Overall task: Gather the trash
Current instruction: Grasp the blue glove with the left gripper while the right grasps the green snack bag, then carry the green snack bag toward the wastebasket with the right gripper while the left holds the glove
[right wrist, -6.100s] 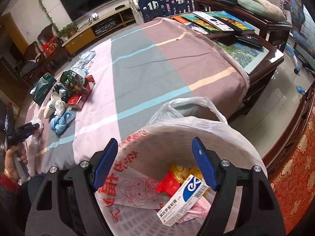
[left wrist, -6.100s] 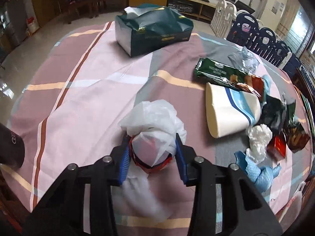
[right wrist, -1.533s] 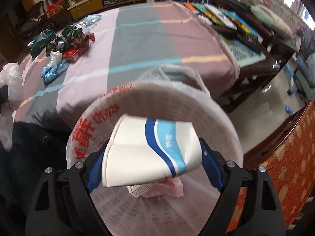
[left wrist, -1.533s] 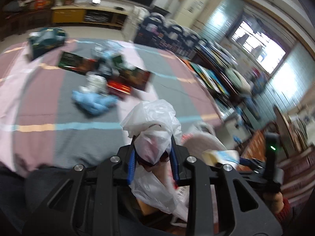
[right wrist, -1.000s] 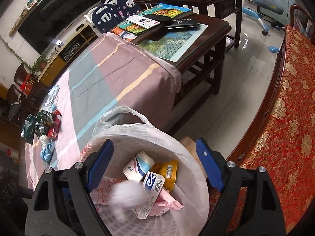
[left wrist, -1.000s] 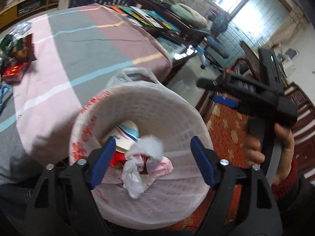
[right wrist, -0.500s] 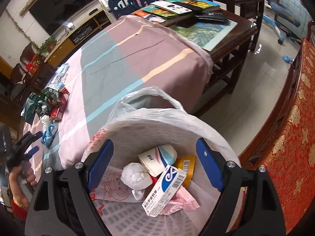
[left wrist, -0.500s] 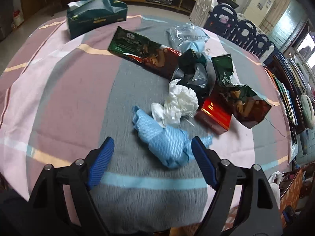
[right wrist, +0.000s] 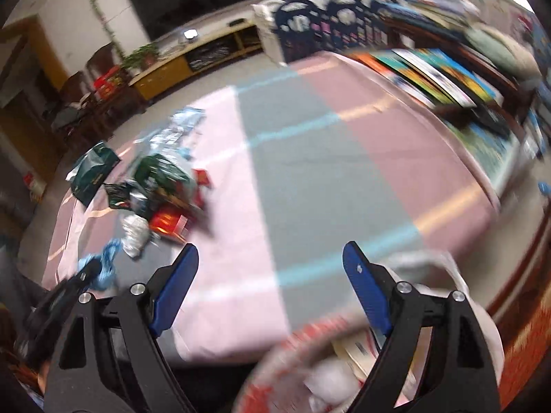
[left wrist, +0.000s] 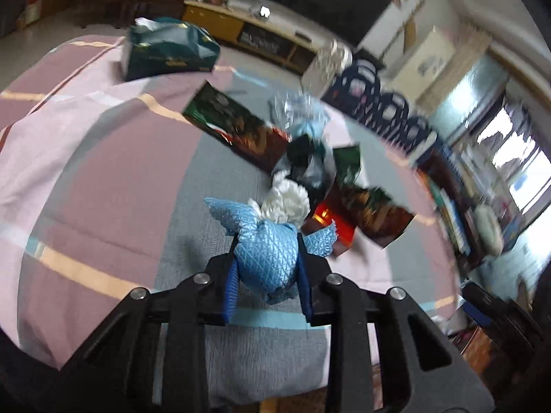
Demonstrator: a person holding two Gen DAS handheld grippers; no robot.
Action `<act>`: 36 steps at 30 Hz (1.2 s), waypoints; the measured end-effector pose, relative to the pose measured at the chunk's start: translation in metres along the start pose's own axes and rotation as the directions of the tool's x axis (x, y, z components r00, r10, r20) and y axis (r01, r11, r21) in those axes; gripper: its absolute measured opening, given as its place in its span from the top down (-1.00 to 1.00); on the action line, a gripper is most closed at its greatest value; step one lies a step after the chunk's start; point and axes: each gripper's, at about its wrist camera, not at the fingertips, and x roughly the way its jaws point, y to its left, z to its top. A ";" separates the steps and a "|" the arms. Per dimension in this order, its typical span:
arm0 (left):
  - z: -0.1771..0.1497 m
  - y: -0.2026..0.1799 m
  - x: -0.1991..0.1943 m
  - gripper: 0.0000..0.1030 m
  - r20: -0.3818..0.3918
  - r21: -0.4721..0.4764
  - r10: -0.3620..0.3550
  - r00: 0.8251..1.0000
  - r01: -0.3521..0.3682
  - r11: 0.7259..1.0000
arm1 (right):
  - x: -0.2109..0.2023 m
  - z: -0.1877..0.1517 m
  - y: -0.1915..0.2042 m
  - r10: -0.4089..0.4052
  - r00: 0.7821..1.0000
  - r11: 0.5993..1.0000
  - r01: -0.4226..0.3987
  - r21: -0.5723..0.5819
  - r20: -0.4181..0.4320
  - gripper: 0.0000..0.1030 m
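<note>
Left gripper (left wrist: 267, 268) jaws closing on blue cloth (left wrist: 267, 251); right gripper (right wrist: 272, 282) jaws wide apart, empty.

Two claws: the left claw (left wrist: 267, 268), its jaws closing with one blue quilted cloth (left wrist: 267, 258) between its blue pads, and the right claw (right wrist: 270, 287), jaws spread wide with nothing between them.

On the worktop (left wrist: 103, 158), which wears one striped cloth:
- one dark green tissue pack (left wrist: 168, 51)
- one crumpled white tissue (left wrist: 286, 203)
- one long dark green snack wrapper (left wrist: 237, 127)
- one red box (left wrist: 327, 220)
- one clear plastic bag (left wrist: 296, 110)
- one black crumpled wrapper (left wrist: 306, 158)
- two further dark foil wrappers, blurred, so that count is uncertain

One waste basket (right wrist: 482, 309), lined with one white plastic bag; its contents are too blurred to count.
</note>
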 end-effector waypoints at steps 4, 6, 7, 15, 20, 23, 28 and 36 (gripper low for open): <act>-0.009 -0.005 -0.017 0.43 0.023 0.006 -0.005 1.000 0.005 1.000 | 0.042 0.030 0.066 -0.023 1.000 0.977 0.027 -0.212 0.019 -0.63; -0.009 -0.006 -0.020 0.43 0.016 0.003 -0.002 1.000 0.002 1.000 | 0.064 0.035 0.087 -0.064 0.998 0.958 0.063 -0.278 0.006 -0.63; -0.010 -0.005 -0.020 0.43 0.010 -0.003 0.010 1.000 -0.010 1.000 | 0.073 0.037 0.094 -0.087 0.996 0.949 0.081 -0.304 -0.003 -0.62; -0.019 0.002 -0.021 0.43 -0.053 -0.005 0.138 0.989 -0.138 0.990 | 0.079 0.019 0.106 -0.108 0.994 0.932 0.090 -0.350 -0.032 0.78; -0.021 0.005 -0.022 0.43 -0.058 -0.017 0.127 0.990 -0.129 0.992 | 0.038 -0.002 0.089 -0.037 0.999 0.954 0.034 -0.299 -0.003 0.78; -0.020 0.007 -0.025 0.43 -0.042 -0.029 0.121 0.992 -0.123 0.992 | 0.007 -0.023 0.069 -0.010 1.000 0.967 0.013 -0.253 0.015 0.78; -0.029 0.002 -0.047 0.43 0.015 -0.048 0.165 0.986 -0.164 0.985 | -0.013 -0.052 0.044 -0.044 0.999 0.975 0.044 -0.217 0.004 0.78; -0.030 0.006 -0.038 0.43 -0.041 -0.047 0.160 0.986 -0.162 0.986 | -0.019 -0.052 0.037 -0.065 0.998 0.980 0.060 -0.188 -0.017 0.78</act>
